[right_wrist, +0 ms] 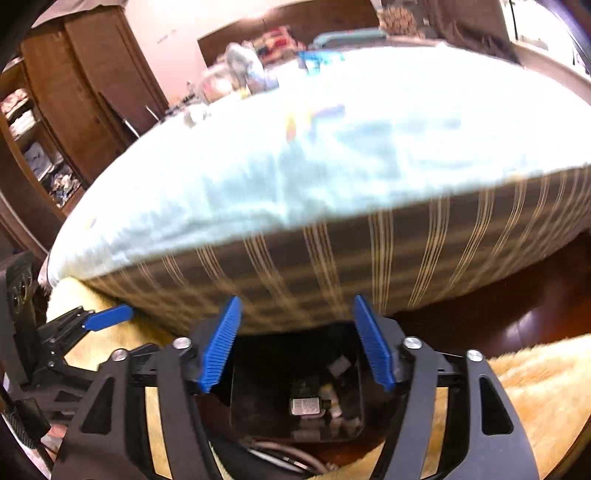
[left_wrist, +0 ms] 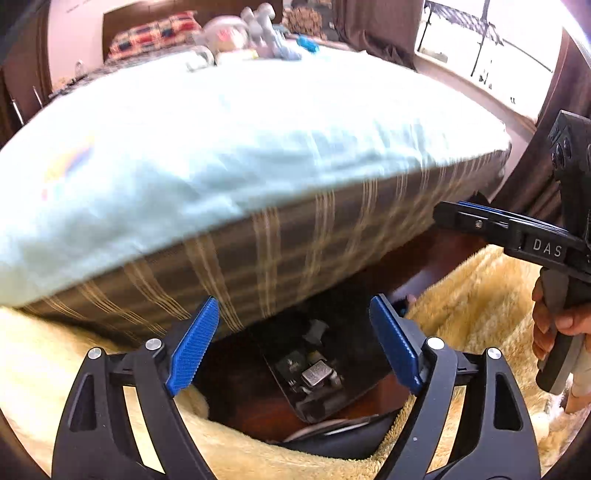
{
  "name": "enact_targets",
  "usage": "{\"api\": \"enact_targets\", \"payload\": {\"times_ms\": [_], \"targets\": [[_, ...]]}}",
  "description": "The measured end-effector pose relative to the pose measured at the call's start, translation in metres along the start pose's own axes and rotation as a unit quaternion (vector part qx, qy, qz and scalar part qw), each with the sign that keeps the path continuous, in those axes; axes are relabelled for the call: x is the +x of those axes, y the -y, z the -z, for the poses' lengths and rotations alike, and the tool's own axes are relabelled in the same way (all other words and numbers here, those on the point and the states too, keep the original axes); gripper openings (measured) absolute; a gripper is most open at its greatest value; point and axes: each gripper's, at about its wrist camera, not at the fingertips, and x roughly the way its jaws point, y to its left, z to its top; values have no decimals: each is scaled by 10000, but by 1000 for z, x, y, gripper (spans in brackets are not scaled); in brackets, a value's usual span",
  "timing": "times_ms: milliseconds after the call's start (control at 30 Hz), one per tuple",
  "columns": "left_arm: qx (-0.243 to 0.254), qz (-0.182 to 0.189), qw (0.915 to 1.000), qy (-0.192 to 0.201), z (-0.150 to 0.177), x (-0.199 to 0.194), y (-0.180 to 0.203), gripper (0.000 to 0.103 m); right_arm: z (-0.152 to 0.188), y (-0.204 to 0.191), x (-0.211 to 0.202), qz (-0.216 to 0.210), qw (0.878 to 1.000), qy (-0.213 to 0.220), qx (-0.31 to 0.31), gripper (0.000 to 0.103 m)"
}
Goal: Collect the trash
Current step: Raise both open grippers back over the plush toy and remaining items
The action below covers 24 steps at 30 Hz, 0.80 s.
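A dark bin (left_wrist: 317, 402) with several pieces of trash (left_wrist: 316, 373) in it stands on the floor at the foot of the bed; it also shows in the right wrist view (right_wrist: 258, 406) with trash (right_wrist: 306, 406) inside. My left gripper (left_wrist: 293, 347) is open and empty above the bin. My right gripper (right_wrist: 295, 343) is open and empty above the bin too. The right gripper shows at the right of the left wrist view (left_wrist: 461, 214), and the left gripper at the left of the right wrist view (right_wrist: 110, 315).
A bed with a pale blue sheet (left_wrist: 240, 140) and striped mattress side (right_wrist: 351, 258) fills the view ahead. Toys and pillows (left_wrist: 236, 33) lie at its far end. A yellow fluffy rug (left_wrist: 480, 295) covers the floor around the bin. A wooden wardrobe (right_wrist: 81, 81) stands left.
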Motion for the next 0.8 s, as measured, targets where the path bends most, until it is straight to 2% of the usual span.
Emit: {"api": "enact_targets", "payload": {"times_ms": [100,267,433,533,600,733,800], "targets": [[-18,-99,9995,301,-11,-16,-7,83,-17,-4,-12,-127,9994,246,-205,72],[69,-485,9965,682,-37,-33,-18,84,-49,-14,-21,-73,9959,781,-443,76],[122,-708,9923,1011,-73,-43,-26,84,-84,-21,-14,77,9936,1016,-495,76],[83,-832,9900,1139,-96,-38,-32,84,-105,-14,-3,81,9940,1024,-378,76],[-12,-760,9906,1140,-113,-33,-42,84,-121,-10,7,89,9944,992,-342,76],[-34,-776,9912,1069,-138,-18,-54,85,-148,-4,34,404,9947,882,-345,76],[-83,-875,9910,1014,-151,-7,-61,89,-161,1,51,411,9962,728,-227,82]]}}
